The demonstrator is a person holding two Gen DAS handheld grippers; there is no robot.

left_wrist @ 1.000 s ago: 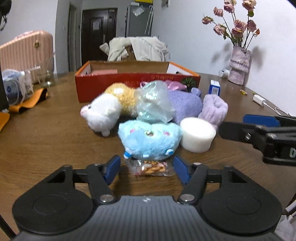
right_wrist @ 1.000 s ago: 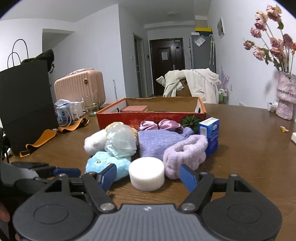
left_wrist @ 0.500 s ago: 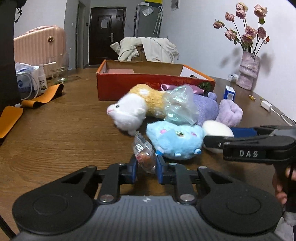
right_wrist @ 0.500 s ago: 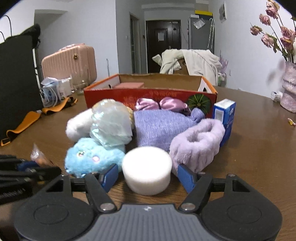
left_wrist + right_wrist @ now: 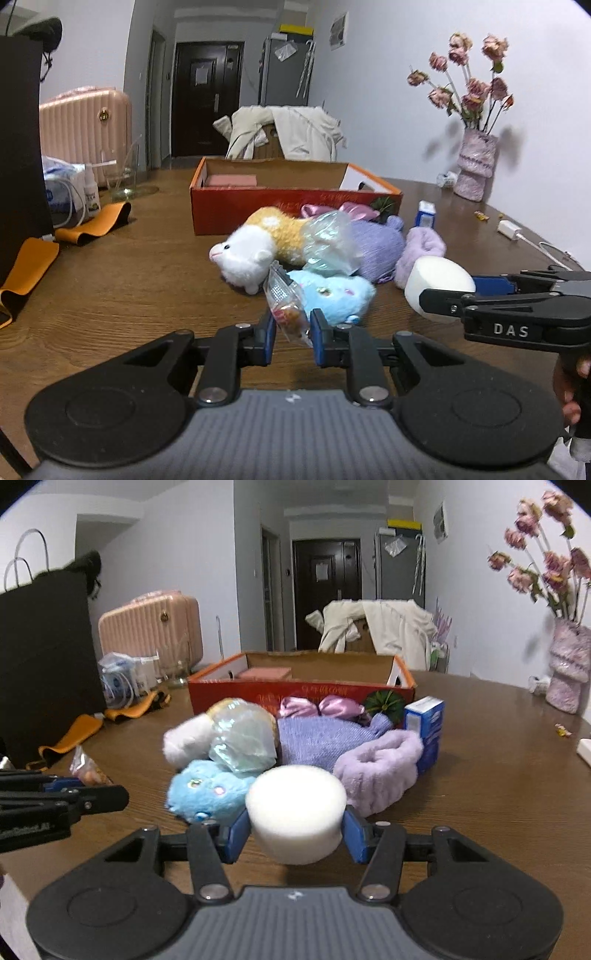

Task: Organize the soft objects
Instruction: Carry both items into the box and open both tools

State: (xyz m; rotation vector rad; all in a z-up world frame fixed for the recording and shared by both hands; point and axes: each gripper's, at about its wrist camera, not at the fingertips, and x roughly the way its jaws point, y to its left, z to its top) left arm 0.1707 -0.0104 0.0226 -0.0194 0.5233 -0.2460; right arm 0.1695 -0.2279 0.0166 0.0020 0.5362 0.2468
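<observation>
a brown wooden table (image 5: 122,288) carries a red box (image 5: 258,206), plush toys (image 5: 207,790), orange bands (image 5: 33,258) and a vase (image 5: 474,170).

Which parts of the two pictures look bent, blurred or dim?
Left wrist view: fisheye bends the door and walls; the snack packet is slightly soft. Right wrist view: dark corners, the vase leans at the edge, and the white sponge up close looks soft.

Landmark: red box (image 5: 295,212), open-topped, room above its rim. Directly in front of the box, a packed pile blocks the approach: white-and-yellow plush (image 5: 258,247), crinkled plastic bag (image 5: 330,240), purple knit (image 5: 317,738), lilac band (image 5: 376,768), blue plush (image 5: 332,291). Left of the box, bare table (image 5: 122,280) as far as the orange straps (image 5: 96,225). Right of the box, a blue carton (image 5: 424,723), then open wood.
</observation>
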